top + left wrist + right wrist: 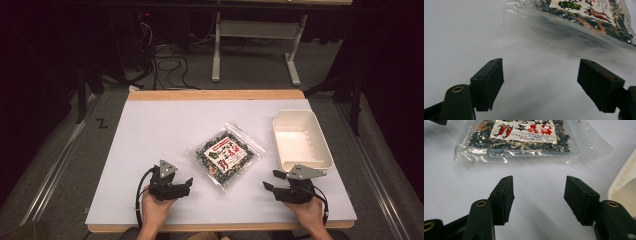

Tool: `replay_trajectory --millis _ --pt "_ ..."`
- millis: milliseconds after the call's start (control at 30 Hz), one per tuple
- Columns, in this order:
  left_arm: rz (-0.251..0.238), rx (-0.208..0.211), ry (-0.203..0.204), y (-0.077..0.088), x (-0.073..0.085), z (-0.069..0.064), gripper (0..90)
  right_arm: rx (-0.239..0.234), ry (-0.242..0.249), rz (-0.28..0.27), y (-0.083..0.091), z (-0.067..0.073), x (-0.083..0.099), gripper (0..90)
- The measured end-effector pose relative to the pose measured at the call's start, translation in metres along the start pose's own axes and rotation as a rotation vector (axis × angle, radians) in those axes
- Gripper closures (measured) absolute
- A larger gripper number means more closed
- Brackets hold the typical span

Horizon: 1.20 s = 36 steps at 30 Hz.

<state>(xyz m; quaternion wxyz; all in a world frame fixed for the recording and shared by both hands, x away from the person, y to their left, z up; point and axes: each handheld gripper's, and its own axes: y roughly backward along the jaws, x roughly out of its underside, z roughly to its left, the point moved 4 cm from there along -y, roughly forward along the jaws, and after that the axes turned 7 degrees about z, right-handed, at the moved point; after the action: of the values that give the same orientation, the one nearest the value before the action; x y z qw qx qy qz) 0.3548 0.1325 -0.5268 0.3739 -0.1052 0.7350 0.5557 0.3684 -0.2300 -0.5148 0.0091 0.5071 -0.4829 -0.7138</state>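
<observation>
Both grippers rest on the table (150,130), jaws spread, holding nothing. The sealed packet (229,156) lies flat between them: ahead-right of the left gripper (186,186), ahead-left of the right gripper (270,181). Neither appears clearly nearer. A white tray (320,145) sits just beyond the right gripper.

Matt white counter, glossy packet, dull black grippers

The counter (150,130) has a smooth, matt white top with a bare wood edge along its far and near sides. The packet (228,153) is clear, glossy plastic film, crinkled and catching highlights, with a printed paper-like label over dark, rough-looking flakes. The tub (302,140) looks like smooth cream plastic with a soft sheen. The left gripper (540,82) and right gripper (539,197) have matt black plastic jaws with flat, dull pads and small brass-coloured metal inserts; each carries a grey, matt metal-looking plate. The floor (75,165) is rough grey carpet.
</observation>
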Motion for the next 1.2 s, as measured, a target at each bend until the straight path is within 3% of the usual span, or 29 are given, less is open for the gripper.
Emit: replay_trajectory --millis 233,400,500,600,767,1200 --pt "0.006 -0.018 -0.03 -0.001 0.0 -0.002 21.4 0.01 0.024 0.011 -0.002 0.001 0.001 41.6" --pt "0.021 -0.007 -0.039 -0.002 -0.001 -0.005 21.0 -0.002 0.038 0.019 -0.005 0.003 0.001 41.3" --pt "-0.04 -0.018 -0.052 0.006 -0.007 -0.013 21.3 -0.002 0.052 0.027 -0.007 0.004 0.001 41.3" --pt "-0.064 -0.014 -0.066 0.01 -0.012 -0.018 21.4 0.0 0.05 0.021 -0.006 0.004 0.001 41.3" --pt "-0.028 -0.005 -0.094 0.004 -0.023 -0.027 21.3 -0.002 0.051 0.021 -0.007 0.002 0.002 41.2" --pt "-0.054 -0.003 -0.127 0.001 -0.048 -0.046 19.8 -0.005 0.05 0.014 -0.007 0.004 0.0 40.2"
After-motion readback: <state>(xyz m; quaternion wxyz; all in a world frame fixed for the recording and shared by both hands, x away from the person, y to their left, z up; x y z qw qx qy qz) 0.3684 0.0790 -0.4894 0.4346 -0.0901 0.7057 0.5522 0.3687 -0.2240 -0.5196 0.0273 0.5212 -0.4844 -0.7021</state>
